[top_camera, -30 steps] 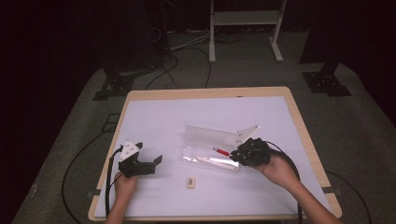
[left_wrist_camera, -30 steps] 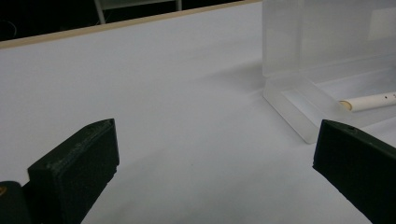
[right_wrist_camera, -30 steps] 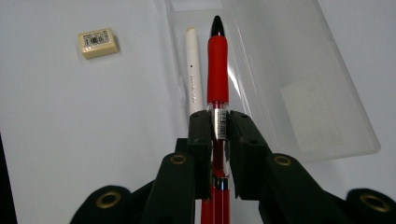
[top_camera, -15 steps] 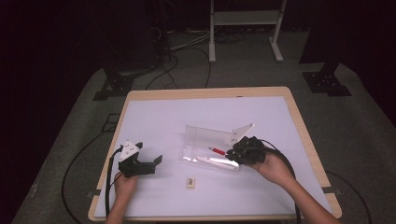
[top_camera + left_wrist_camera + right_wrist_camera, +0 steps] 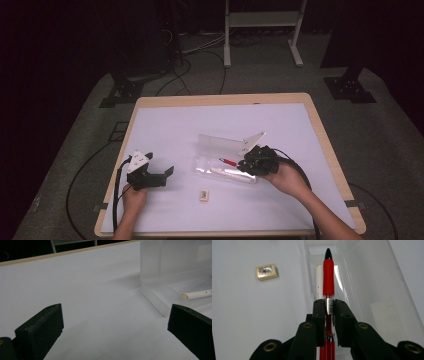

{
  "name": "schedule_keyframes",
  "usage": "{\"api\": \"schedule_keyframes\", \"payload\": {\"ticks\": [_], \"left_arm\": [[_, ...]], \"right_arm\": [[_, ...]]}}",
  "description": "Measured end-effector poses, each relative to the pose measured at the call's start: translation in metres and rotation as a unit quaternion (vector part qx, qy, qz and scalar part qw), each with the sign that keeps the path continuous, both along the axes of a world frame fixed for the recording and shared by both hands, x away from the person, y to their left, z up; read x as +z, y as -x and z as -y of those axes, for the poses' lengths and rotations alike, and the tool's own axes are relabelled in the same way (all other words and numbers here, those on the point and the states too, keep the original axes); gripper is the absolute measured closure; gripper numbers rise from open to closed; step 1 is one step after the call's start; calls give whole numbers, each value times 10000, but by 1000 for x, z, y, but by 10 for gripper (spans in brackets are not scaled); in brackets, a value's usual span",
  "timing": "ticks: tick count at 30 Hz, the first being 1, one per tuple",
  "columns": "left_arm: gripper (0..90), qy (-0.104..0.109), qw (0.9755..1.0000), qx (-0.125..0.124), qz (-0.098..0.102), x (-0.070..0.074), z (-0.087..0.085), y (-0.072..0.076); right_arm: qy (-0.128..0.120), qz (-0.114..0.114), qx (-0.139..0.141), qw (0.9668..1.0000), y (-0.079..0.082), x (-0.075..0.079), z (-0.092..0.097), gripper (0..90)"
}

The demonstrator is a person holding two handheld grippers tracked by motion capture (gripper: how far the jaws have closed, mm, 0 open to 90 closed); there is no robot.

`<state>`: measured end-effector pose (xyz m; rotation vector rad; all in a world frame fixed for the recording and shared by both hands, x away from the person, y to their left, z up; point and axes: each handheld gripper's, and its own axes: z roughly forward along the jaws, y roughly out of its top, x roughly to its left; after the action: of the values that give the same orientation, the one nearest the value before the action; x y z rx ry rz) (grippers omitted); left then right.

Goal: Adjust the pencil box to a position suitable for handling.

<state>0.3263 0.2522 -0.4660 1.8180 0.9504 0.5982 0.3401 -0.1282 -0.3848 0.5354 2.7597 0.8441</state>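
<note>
Right tool [image 5: 248, 163] at the near right of the white bench [image 5: 170, 125], forearm angled in from the lower right, jaws clamped on a red pen [image 5: 328, 275] pointing into the clear open case [image 5: 220, 146], above a white pen [image 5: 319, 282]. Left tool [image 5: 169, 172] low at the near left, jaws wide and empty. Small eraser [image 5: 203, 195] lying between.

We seem to be in a dark recording lab: a white-topped counter [image 5: 170, 125] on grey carpet [image 5: 380, 130], black stand bases [image 5: 350, 89], loose cables [image 5: 197, 50] and a white metal frame [image 5: 260, 20] behind.
</note>
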Motion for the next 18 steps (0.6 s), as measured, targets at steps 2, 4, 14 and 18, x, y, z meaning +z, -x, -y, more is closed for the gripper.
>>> {"api": "schedule_keyframes", "payload": {"ticks": [2, 4, 14, 18], "left_arm": [[0, 3, 10000, 1, 0, 0, 0, 0], [0, -6, 10000, -2, -2, 0, 0, 0], [0, -5, 10000, -4, -1, 0, 0, 0], [0, -3, 10000, -5, 1, 0, 0, 0]], "right_arm": [[14, 12, 30, 10000, -1, 0, -2, 789], [7, -3, 25, 10000, -1, -1, -3, 789], [58, -21, 62, 10000, -5, -4, -8, 789], [76, -52, 66, 9999, -6, -6, -11, 788]]}}
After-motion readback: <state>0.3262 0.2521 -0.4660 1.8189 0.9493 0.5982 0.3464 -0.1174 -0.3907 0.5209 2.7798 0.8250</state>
